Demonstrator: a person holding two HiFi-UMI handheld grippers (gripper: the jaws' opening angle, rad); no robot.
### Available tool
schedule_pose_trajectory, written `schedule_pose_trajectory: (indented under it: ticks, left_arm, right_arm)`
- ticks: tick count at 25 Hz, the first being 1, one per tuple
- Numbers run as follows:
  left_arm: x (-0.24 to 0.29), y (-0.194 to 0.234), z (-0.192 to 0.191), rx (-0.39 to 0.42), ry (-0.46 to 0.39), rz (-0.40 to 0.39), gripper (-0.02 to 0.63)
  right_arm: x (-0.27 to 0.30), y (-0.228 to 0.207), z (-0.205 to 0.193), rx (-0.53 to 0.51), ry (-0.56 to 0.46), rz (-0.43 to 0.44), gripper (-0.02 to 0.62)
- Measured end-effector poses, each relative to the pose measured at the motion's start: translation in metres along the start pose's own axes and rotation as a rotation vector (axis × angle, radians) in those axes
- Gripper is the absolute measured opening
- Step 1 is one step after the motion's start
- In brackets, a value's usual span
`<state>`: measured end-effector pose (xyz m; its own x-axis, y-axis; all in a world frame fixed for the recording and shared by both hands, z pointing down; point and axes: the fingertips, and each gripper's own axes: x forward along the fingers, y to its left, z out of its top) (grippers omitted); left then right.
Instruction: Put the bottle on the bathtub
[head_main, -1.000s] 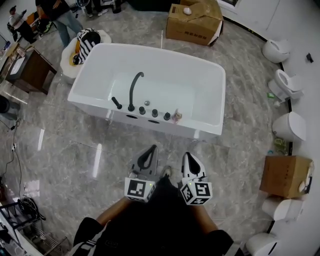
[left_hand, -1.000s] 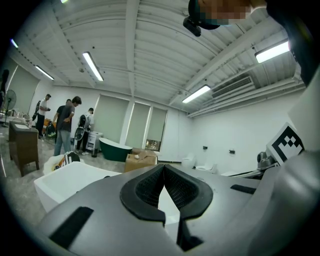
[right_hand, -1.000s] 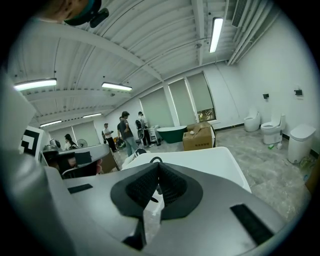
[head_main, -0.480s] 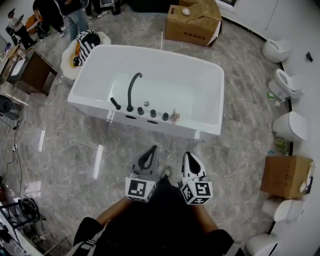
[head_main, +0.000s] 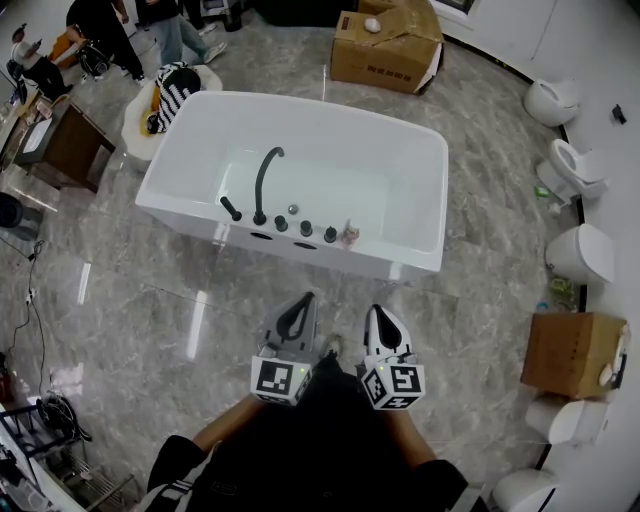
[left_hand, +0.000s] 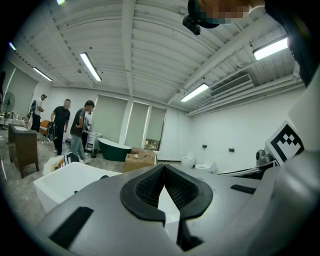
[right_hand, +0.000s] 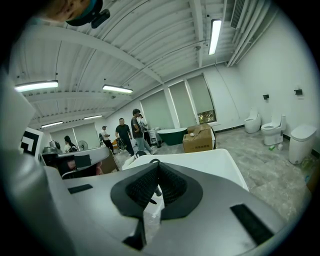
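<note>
You're holding the left gripper (head_main: 303, 299) and right gripper (head_main: 374, 311) fully closed and empty, short of the bathtub (head_main: 415, 262), whose near rim is carrying the small pinkish bottle (head_main: 350, 234); it's looking light, stiff and probably slick, so pinch mid-body.

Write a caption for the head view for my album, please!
Left gripper and right gripper, both shut, face the white bathtub, small bottle on its rim.
</note>
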<state>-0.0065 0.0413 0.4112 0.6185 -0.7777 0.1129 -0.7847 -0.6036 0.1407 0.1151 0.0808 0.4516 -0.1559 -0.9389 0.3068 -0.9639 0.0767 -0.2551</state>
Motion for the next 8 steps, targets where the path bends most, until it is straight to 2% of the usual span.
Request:
schedule_pose_trajectory:
  ticks: [8]
  left_arm:
    - [-0.001,-0.002,-0.013,0.023,0.031,-0.013,0.017]
  right_arm:
    - [-0.001,-0.003,-0.001,-0.001,-0.003,-0.002,0.009]
